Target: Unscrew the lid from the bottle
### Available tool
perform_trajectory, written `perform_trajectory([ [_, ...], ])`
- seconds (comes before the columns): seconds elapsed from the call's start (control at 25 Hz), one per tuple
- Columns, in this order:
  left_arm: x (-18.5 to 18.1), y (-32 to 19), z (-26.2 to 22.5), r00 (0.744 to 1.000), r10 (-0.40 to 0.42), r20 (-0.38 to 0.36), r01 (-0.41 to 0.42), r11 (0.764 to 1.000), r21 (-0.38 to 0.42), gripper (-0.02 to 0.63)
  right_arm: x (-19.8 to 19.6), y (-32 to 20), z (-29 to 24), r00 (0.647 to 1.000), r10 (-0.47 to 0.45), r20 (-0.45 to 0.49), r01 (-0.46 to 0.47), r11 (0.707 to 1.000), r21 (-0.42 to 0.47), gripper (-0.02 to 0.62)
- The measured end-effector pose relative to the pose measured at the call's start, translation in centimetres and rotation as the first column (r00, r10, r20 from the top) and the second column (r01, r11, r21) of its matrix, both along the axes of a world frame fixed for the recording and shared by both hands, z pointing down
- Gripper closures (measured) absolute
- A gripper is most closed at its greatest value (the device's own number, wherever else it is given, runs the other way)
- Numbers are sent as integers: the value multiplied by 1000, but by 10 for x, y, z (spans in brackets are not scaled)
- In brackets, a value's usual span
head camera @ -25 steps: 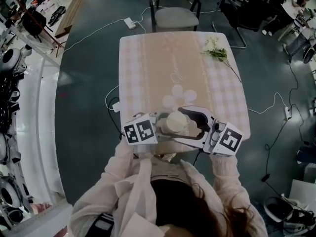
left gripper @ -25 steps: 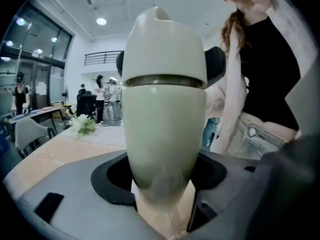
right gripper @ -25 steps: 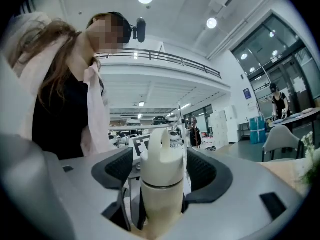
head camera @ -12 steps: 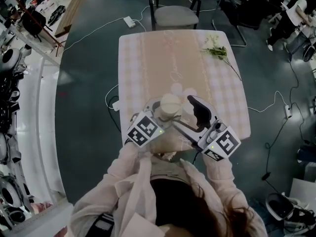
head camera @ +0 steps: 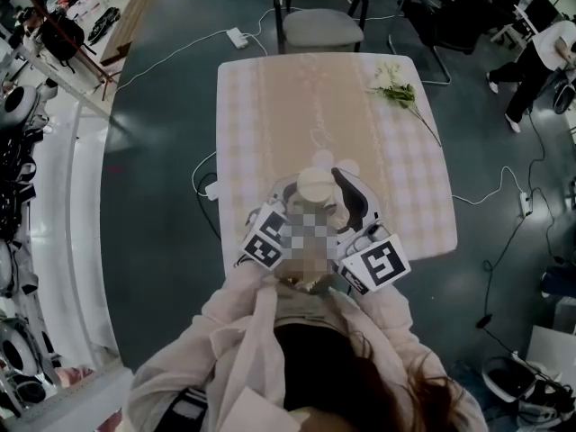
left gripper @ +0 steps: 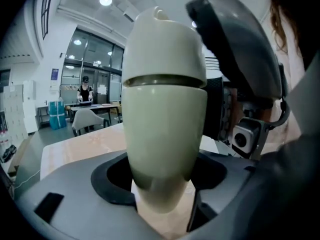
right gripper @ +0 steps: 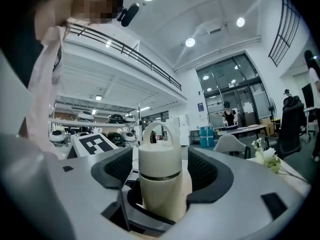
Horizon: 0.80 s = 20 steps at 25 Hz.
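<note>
A cream bottle (head camera: 314, 187) with a rounded lid (left gripper: 163, 44) is held upright over the near part of the table (head camera: 270, 106). My left gripper (left gripper: 162, 178) is shut on the bottle's lower body (left gripper: 165, 129). My right gripper (right gripper: 161, 170) is open, with its jaws standing to either side of the lid (right gripper: 159, 159) and a gap on both sides. The lid has a loop handle on top. In the head view the right gripper (head camera: 346, 207) reaches in from the near right and the left gripper (head camera: 295, 207) from the near left.
A sprig of white flowers (head camera: 394, 93) lies at the table's far right corner. A chair (head camera: 317, 25) stands beyond the far edge. Cables and a power strip (head camera: 237, 40) lie on the floor. A person (head camera: 538, 61) walks at the far right.
My right gripper left the lid, swung out to the right, and has come back around the lid from the near side. The bottle in the left gripper has shifted slightly farther over the table.
</note>
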State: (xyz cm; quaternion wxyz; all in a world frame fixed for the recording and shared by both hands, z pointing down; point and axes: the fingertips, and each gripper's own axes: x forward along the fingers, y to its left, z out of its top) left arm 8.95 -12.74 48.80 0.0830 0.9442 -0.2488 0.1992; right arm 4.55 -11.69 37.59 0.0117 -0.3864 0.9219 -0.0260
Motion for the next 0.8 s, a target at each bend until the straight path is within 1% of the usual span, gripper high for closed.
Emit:
perform_trajectory([
  [0.16, 1, 1, 7, 999, 15, 35, -15, 1000, 1, 290, -4, -9, 3, 997, 25, -76, -25, 1000, 8, 279],
  [0.28, 2, 6, 12, 998, 26, 50, -26, 1000, -10, 290, -3, -7, 4, 996, 10, -93, -10, 1000, 6, 288],
  [0.4, 3, 10, 11, 997, 51, 52, -51, 999, -7, 290, -3, -3, 4, 995, -24, -96, 24, 1000, 2, 288],
  [0.6, 5, 16, 12, 991, 124, 54, -124, 992, -1, 290, -4, 1, 6, 989, -109, -96, 106, 994, -34, 288],
  [0.72, 4, 21, 13, 983, 175, 64, -174, 985, -13, 290, -6, 4, 3, 981, -154, -119, 151, 988, -30, 288],
  [0.8, 4, 25, 10, 974, 217, 60, -217, 976, -11, 290, -8, 8, -2, 978, -176, -114, 174, 984, -25, 288],
])
